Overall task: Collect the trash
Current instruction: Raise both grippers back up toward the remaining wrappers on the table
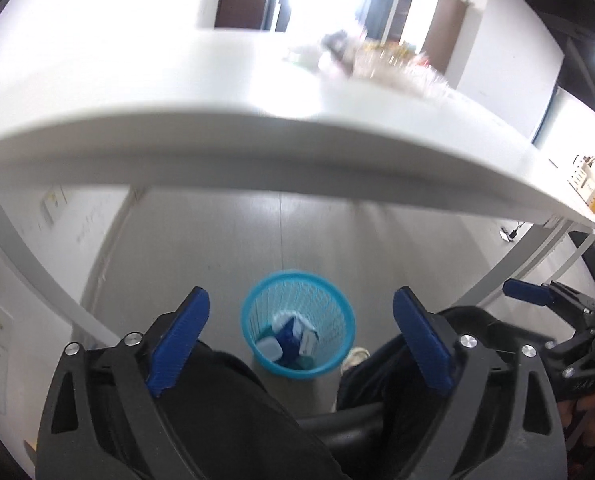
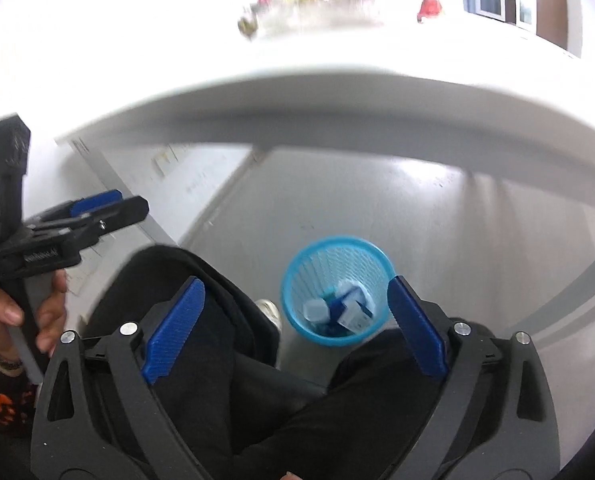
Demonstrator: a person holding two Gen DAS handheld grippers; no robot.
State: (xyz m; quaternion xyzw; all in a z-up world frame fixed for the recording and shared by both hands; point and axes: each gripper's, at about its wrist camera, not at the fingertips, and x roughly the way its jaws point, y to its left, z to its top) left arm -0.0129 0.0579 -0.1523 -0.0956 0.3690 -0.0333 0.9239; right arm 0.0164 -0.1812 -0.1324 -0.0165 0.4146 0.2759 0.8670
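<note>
A blue mesh wastebasket (image 1: 297, 322) (image 2: 335, 290) stands on the floor under the white table. Inside it lie blue and white cartons (image 1: 293, 338) (image 2: 351, 308) and a small pale container. My left gripper (image 1: 301, 296) hangs above the basket, wide open, with nothing between its blue pads. My right gripper (image 2: 296, 281) is also high above the basket, open and empty. A blurred heap of wrappers and clear plastic (image 1: 377, 60) (image 2: 317, 4) lies far back on the tabletop. Each gripper shows at the edge of the other's view, held by a hand.
The white table's front edge (image 1: 257, 160) (image 2: 337, 100) runs across both views above the basket. A person's legs in black trousers (image 1: 225, 408) (image 2: 217, 340) flank the basket, with a pale shoe (image 1: 355, 358) beside it. A table leg (image 1: 37, 268) slants at left.
</note>
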